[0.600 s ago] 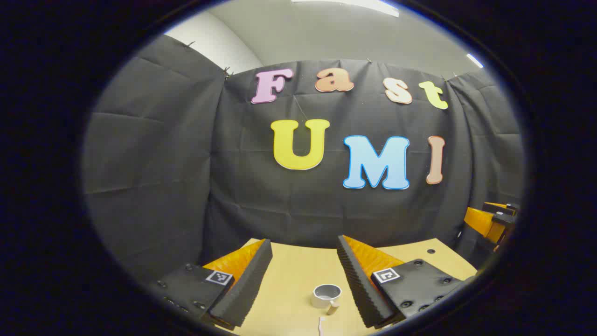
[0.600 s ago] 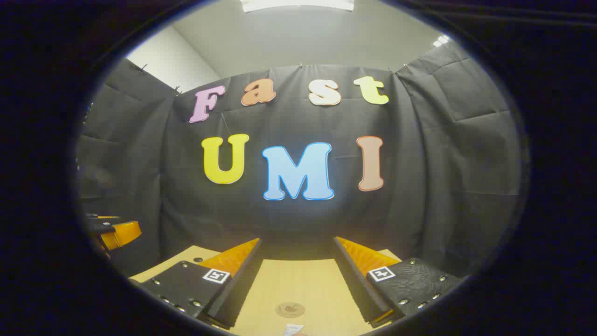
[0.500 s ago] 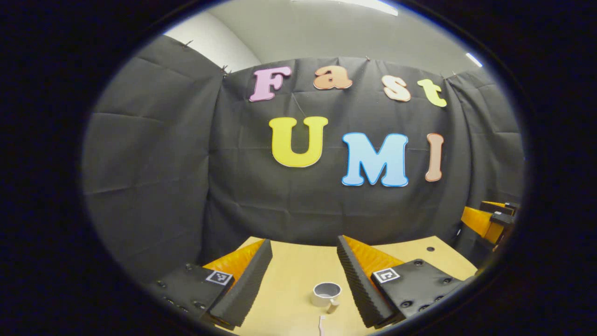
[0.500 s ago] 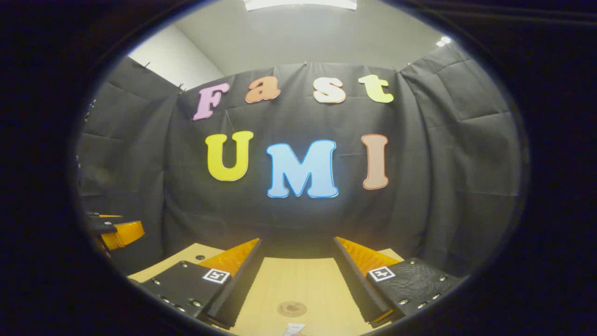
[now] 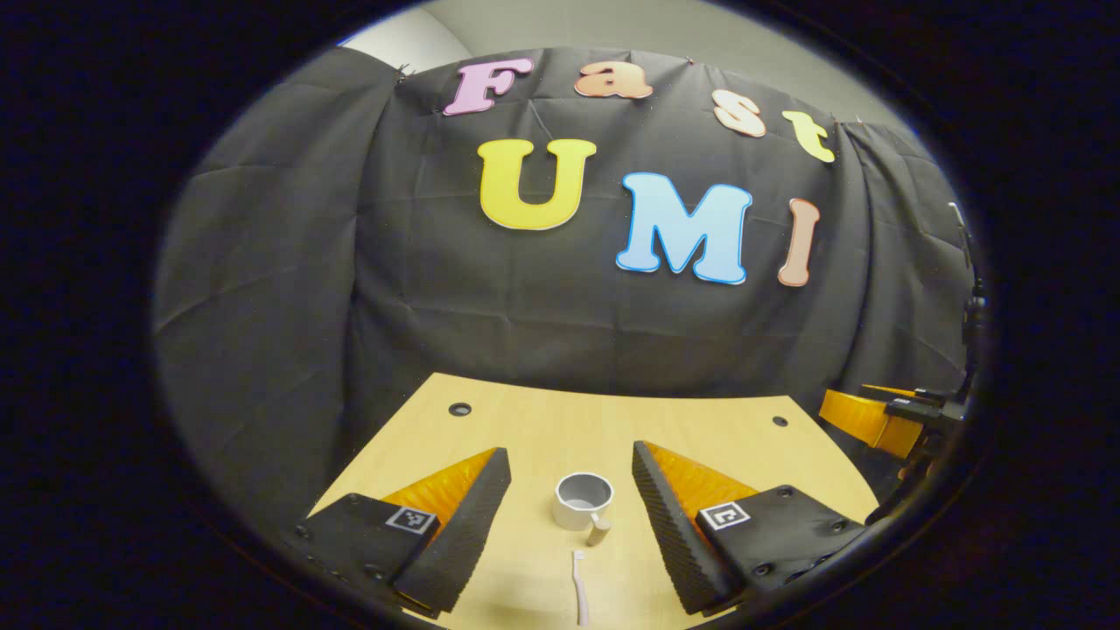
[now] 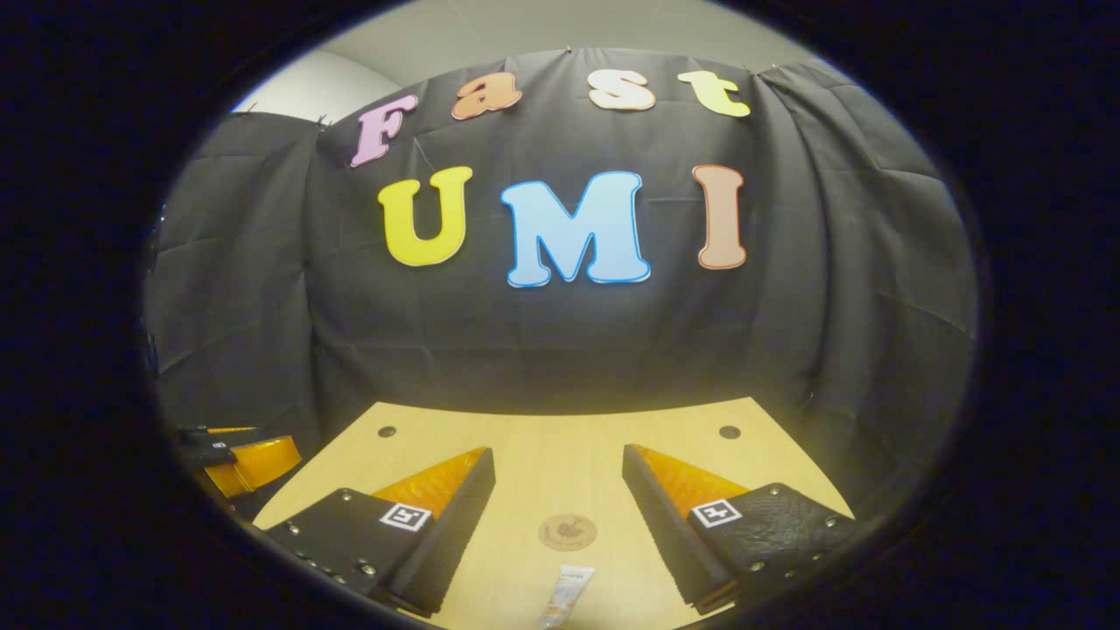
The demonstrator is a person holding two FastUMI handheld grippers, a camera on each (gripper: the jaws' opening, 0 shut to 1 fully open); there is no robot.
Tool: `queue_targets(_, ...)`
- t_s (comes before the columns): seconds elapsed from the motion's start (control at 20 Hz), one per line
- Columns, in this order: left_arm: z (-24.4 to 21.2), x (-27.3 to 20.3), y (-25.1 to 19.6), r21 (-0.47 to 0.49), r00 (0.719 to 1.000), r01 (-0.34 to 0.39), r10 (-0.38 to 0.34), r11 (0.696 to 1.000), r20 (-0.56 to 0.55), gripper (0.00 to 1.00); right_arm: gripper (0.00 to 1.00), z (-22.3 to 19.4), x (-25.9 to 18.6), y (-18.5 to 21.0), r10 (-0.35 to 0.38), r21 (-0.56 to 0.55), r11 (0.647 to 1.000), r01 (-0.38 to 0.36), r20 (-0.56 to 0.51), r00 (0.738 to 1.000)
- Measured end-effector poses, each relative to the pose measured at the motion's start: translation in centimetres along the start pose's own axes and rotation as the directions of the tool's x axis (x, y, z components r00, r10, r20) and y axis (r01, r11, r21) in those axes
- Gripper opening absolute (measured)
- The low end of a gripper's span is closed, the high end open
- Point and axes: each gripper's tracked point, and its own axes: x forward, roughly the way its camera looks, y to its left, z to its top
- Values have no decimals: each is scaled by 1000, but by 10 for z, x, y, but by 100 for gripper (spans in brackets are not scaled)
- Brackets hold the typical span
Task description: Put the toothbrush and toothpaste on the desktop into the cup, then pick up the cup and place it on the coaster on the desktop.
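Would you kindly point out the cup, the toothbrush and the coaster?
cup (image 5: 579, 512), left gripper view, outer wall.
toothbrush (image 5: 579, 588), left gripper view, mid handle.
coaster (image 6: 567, 532), right gripper view, centre.

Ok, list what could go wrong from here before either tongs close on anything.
1. The toothbrush lies flat and thin on the desktop, so the open left tongs may slip off it or scrape the wood.
2. The cup stands just beyond the toothbrush; a reach could knock it.
3. The toothpaste lies flat near the coaster; the open right tongs might push it onto the coaster.
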Motion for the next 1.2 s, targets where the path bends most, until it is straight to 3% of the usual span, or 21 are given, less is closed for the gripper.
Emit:
queue_targets(0.35, -59, 22, -4, -9, 984, 34, -35, 999, -174, 94, 93, -63, 15, 2, -11, 16, 1000, 16, -236, 972)
queue_targets(0.65, -120, 43, -6, -21, 939, 44, -48, 999, -340, 94, 93, -115, 25, -1, -40, 49, 997, 67, -422, 906)
queue_targets(0.8, -154, 51, -9, -35, 895, 41, -53, 999, -444, 94, 94, -151, 31, -5, -30, 84, 993, 86, -521, 853)
queue_targets(0.85, -173, 51, -9, -41, 865, 39, -54, 998, -499, 89, 94, -161, 34, -5, -23, 98, 991, 91, -549, 835)
queue_targets(0.9, -183, 55, -13, -47, 847, 46, -64, 998, -527, 95, 95, -174, 35, -7, -21, 107, 989, 103, -586, 810)
queue_targets(0.95, -194, 58, -15, -44, 825, 48, -64, 998, -562, 91, 94, -187, 35, -8, -18, 114, 987, 112, -616, 788)
queue_targets(1.15, -241, 63, -12, -40, 751, 26, -46, 999, -659, 96, 95, -239, 35, -13, -6, 136, 978, 156, -735, 678)
queue_targets(1.2, -251, 62, -10, -42, 728, 14, -39, 999, -684, 92, 95, -251, 34, -12, 5, 145, 976, 160, -758, 652)
